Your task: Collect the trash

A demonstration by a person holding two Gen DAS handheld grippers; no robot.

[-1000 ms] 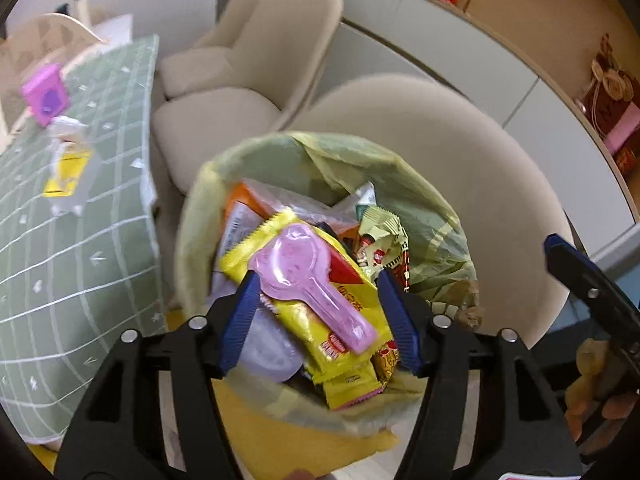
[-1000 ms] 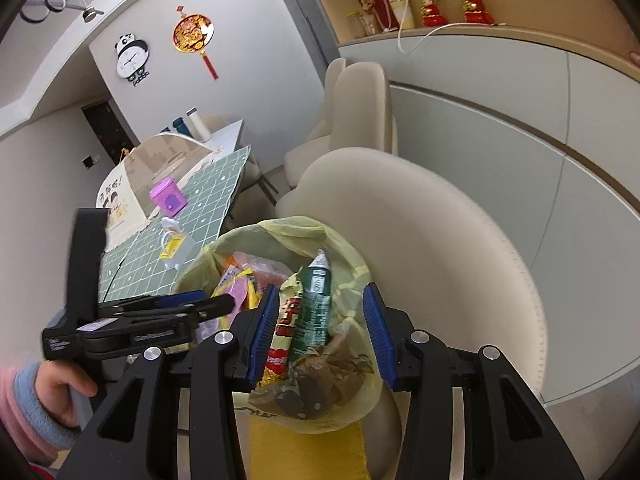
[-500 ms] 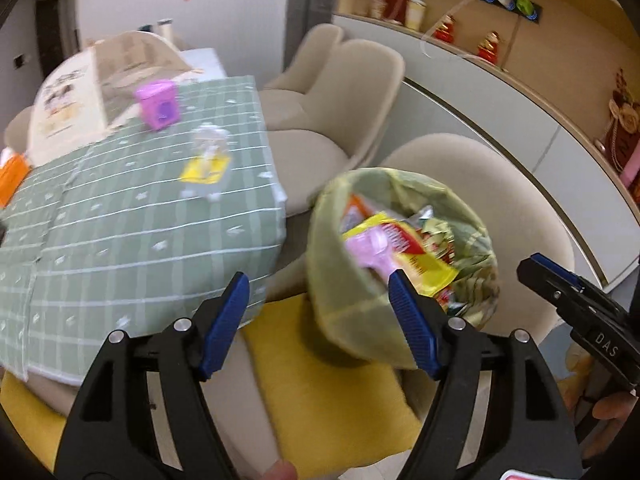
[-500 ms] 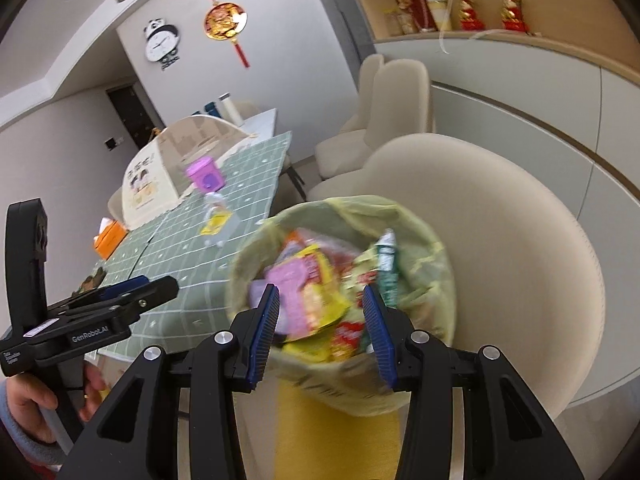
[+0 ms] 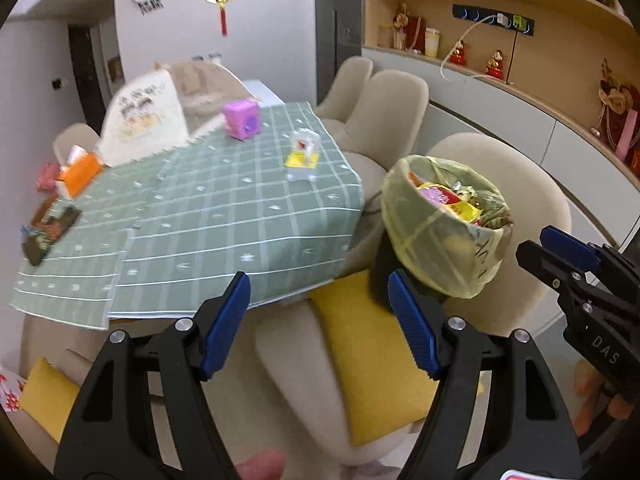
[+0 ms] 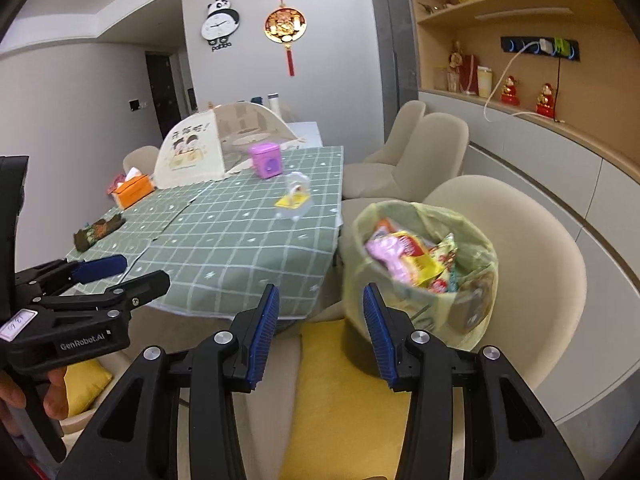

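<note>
A trash bin lined with a yellow-green bag [image 5: 436,240] stands on a beige chair with a yellow cushion; it also shows in the right wrist view [image 6: 468,316]. It is full of wrappers and a pink plastic piece [image 6: 384,252]. My left gripper [image 5: 320,320] is open and empty, low in front of the table edge, left of the bin. My right gripper [image 6: 318,332] is open and empty, just left of the bin. A clear plastic package with a yellow card [image 5: 302,156] lies on the green checked table [image 5: 208,216]. A dark wrapper [image 5: 48,232] lies at the table's left edge.
On the table stand a purple box [image 5: 240,118], an orange tissue box [image 5: 80,168] and a mesh food cover [image 5: 156,116]. More beige chairs [image 5: 384,108] stand behind the table. A cabinet counter [image 6: 560,148] runs along the right wall.
Both grippers have pulled back and up from over the bin. The view has swung left so the table shows. The bin now sits to the right of both grippers.
</note>
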